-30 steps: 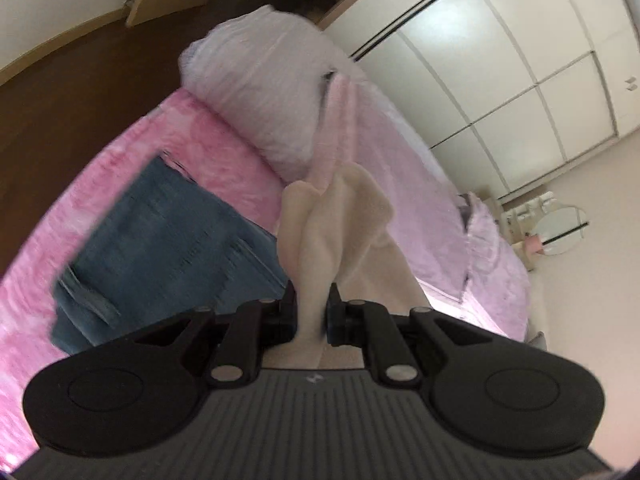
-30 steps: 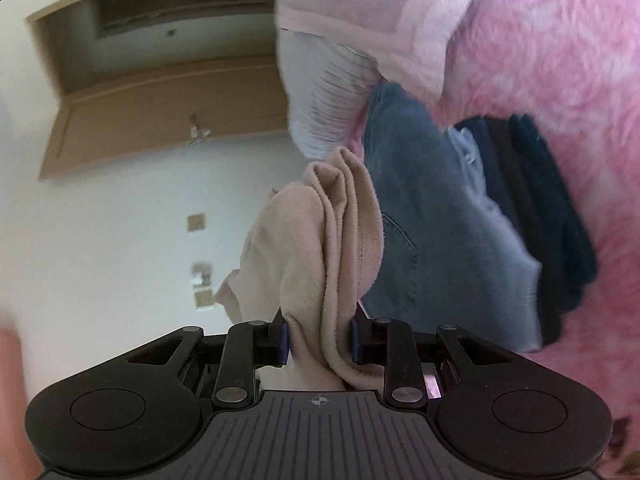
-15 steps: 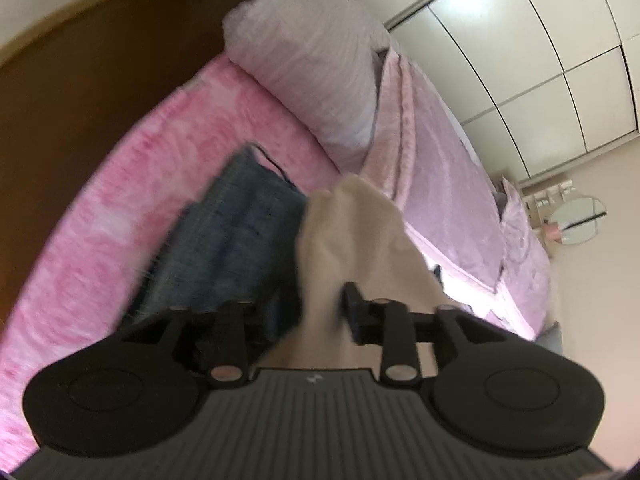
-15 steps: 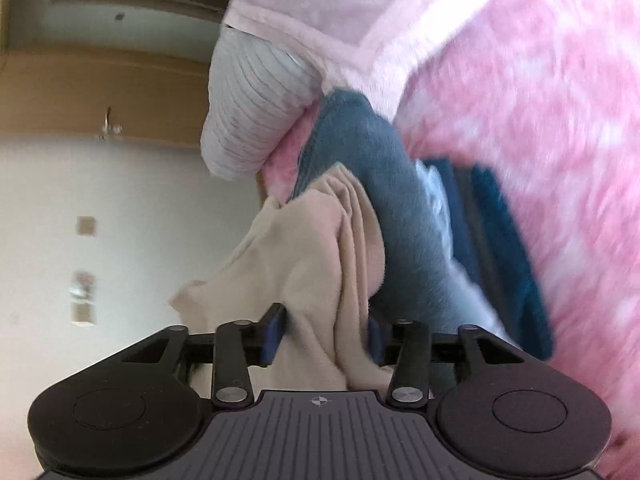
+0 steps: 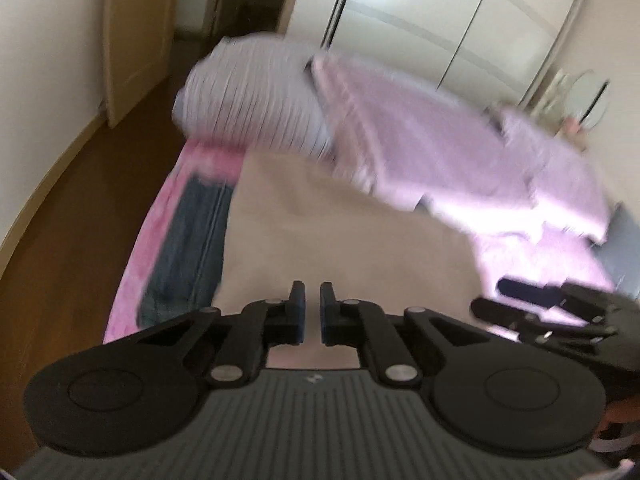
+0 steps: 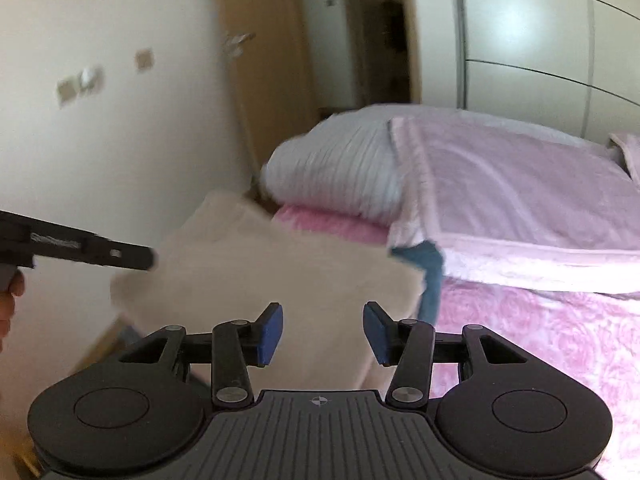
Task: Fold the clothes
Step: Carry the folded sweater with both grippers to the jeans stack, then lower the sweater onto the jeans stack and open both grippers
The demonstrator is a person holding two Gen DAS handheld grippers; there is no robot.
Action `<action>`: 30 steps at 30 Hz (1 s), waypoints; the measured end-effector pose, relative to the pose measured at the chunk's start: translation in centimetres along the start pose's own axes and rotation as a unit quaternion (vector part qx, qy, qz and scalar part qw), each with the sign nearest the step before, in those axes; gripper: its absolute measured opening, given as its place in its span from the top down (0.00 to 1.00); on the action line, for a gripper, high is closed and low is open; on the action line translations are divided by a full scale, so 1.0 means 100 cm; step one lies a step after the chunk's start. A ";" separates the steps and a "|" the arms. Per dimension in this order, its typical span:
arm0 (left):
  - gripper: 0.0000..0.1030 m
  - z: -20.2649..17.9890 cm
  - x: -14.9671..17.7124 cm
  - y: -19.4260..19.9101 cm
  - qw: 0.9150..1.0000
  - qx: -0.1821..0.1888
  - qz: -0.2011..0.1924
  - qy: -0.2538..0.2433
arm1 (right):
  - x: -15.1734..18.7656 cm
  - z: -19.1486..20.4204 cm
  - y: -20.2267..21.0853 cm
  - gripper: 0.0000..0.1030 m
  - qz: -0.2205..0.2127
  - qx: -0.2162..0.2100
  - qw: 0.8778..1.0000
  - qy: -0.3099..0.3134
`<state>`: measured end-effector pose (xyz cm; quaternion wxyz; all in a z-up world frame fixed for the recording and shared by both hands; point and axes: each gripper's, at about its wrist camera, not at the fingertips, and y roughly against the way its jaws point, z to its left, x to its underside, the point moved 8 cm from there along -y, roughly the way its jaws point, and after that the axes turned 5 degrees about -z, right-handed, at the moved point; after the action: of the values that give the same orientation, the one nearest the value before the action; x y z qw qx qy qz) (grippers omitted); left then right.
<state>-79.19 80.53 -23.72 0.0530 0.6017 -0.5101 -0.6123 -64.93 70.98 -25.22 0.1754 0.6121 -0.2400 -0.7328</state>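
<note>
A beige garment [image 5: 340, 232] lies spread flat on the pink bed, on top of folded blue jeans [image 5: 188, 240]; it also shows in the right wrist view [image 6: 272, 280]. My left gripper [image 5: 312, 312] hovers over its near edge, jaws nearly together with a thin empty gap. My right gripper [image 6: 323, 330] is open and empty above the garment's near side. The right gripper [image 5: 560, 312] shows at the right in the left wrist view. The left gripper [image 6: 80, 248] shows at the left in the right wrist view. A dark blue garment [image 6: 430, 276] peeks out beside the beige one.
A striped grey-white pillow [image 5: 256, 100] and a lilac blanket [image 5: 440, 148] lie at the far end of the pink bed cover [image 6: 540, 340]. White wardrobe doors [image 6: 540, 48] stand behind. Brown wood floor [image 5: 80, 208] and a wall lie to the left.
Both grippers let go of the beige garment, which now lies spread flat over the jeans. The right jaws opened wide; both grippers pulled back and levelled out.
</note>
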 end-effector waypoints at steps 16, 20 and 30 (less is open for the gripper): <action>0.97 0.022 0.005 -0.040 0.999 -0.033 0.006 0.000 | 0.024 -0.004 -0.052 0.53 0.071 -0.001 0.997 -0.005; 0.97 0.017 -0.017 -0.021 1.000 -0.031 -0.006 -0.001 | 0.010 -0.011 -0.032 0.53 0.049 -0.010 0.998 -0.038; 0.96 0.009 -0.079 -0.051 0.999 -0.022 -0.020 -0.022 | -0.041 -0.074 -0.046 0.62 0.009 0.054 0.991 -0.121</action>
<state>-74.97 88.86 -22.10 0.0426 0.5969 -0.4851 -0.6376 -56.69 76.01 -25.47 0.1188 0.5254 -0.3043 -0.7856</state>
